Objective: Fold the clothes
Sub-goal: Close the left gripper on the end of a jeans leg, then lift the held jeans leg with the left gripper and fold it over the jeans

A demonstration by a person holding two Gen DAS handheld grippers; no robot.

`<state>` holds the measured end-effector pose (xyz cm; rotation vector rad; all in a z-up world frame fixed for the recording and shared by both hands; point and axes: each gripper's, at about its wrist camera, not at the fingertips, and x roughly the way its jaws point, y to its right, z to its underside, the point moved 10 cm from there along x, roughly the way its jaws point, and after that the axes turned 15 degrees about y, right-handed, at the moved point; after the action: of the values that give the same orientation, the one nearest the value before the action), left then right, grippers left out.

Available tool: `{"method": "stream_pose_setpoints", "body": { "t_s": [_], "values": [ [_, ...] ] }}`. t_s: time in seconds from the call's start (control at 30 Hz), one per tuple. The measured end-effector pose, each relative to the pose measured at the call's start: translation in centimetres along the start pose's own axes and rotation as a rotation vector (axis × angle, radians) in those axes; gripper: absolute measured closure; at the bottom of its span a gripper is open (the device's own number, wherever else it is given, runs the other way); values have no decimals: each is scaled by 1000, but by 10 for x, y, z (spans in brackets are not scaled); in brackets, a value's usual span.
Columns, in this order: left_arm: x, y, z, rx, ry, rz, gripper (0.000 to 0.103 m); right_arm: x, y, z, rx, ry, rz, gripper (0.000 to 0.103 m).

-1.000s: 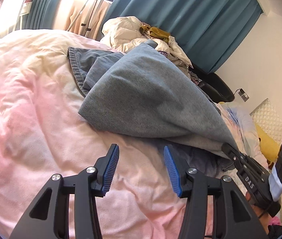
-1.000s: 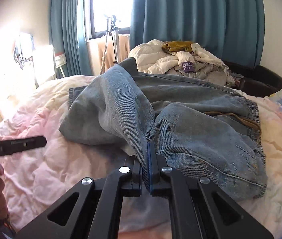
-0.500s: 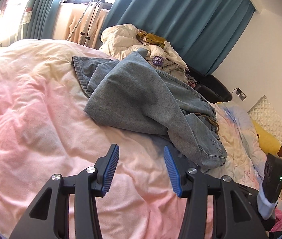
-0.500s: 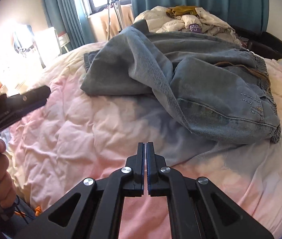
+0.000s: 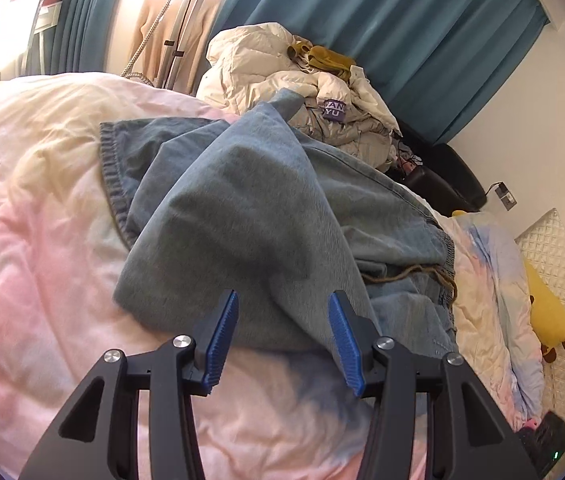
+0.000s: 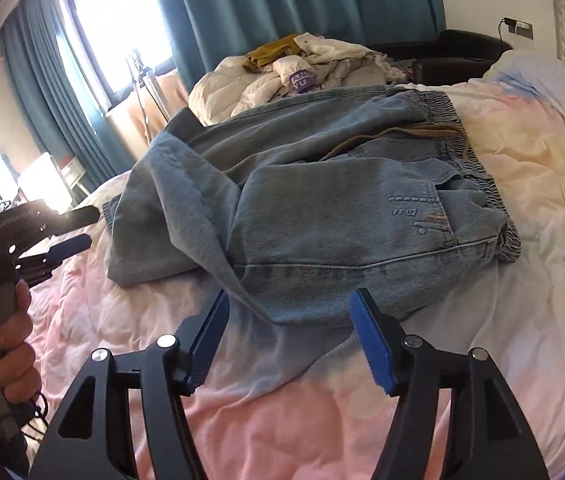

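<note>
A: What lies at the centre of the bed?

B: A pair of faded blue denim jeans [image 6: 342, 216], loosely bunched on a pink-and-cream quilt [image 6: 362, 400]. The twill is coarse, the hems thick and stitched, and the elastic waistband [image 6: 478, 168] is gathered into ribs, with a brown drawstring across it.

A: And the grippers?

B: 2 in frame. The right gripper [image 6: 294, 336] has its jaws opening, blue ribbed pads spread just short of the jeans' near folded edge — nothing between them. The left gripper [image 5: 282, 340] stands moderately wide and empty, its pads over the near lobe of a folded leg; a hand [image 6: 6, 344] grips its handle at the left of the right-wrist view.

A: Room to move?

B: Bare, wrinkled quilt lies in front and to the left — behind the jeans sits a heap of pale clothes [image 5: 302, 80], then teal curtains [image 5: 402, 20]. A yellow plush toy [image 5: 546, 304] lies beside a quilted headboard.
</note>
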<state>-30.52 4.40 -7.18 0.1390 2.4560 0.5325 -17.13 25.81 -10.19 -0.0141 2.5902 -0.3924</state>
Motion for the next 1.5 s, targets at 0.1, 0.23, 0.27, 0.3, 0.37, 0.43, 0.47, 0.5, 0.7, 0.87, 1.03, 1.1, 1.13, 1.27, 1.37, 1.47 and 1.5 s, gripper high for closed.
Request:
{"method": "stream_pose_setpoints", "body": {
  "t_s": [0.1,0.23,0.27,0.3,0.37,0.43,0.47,0.5,0.7,0.87,1.03,1.1,1.13,1.27,1.37,1.47,1.5],
  "values": [
    [40,13,-20,65,-18,-52,55,7,4,-5,9,15,-8,38],
    [89,3,-34,104,-64,-182,55,22,9,-5,21,18,-6,38],
    [98,-2,-35,91,-70,-204,55,25,9,-4,28,16,-8,38],
    [105,-6,-35,73,-80,-212,57,29,10,-4,33,14,-10,38],
    [112,-10,-35,72,-71,-220,77,37,8,-2,22,12,-13,37],
    [111,-13,-34,101,-42,-241,97,45,7,1,10,8,-13,37],
    [107,-12,-33,111,-27,-237,98,48,7,2,15,1,-19,37],
    [100,-11,-33,116,-6,-226,100,50,7,2,20,-3,-22,37],
    [28,5,-37,118,106,-122,102,46,6,1,20,4,-26,37],
    [-40,6,-15,103,133,-52,102,28,1,-5,17,26,-34,37],
    [-100,-15,38,73,119,-24,102,11,2,-9,32,38,-40,37],
    [-111,-29,69,37,83,-33,102,7,4,-9,37,37,-37,37],
    [-116,-36,82,12,68,-38,102,6,5,-8,41,36,-36,37],
    [-114,-59,134,-17,-33,-78,102,8,9,-2,61,12,-26,37],
    [-104,-65,155,-1,-103,-94,102,11,10,6,63,-16,-26,37],
    [-103,-61,155,19,-98,-90,101,14,7,14,52,-39,-26,37],
    [-104,-59,153,18,-96,-79,102,15,7,16,47,-44,-24,37]
  ]
}}
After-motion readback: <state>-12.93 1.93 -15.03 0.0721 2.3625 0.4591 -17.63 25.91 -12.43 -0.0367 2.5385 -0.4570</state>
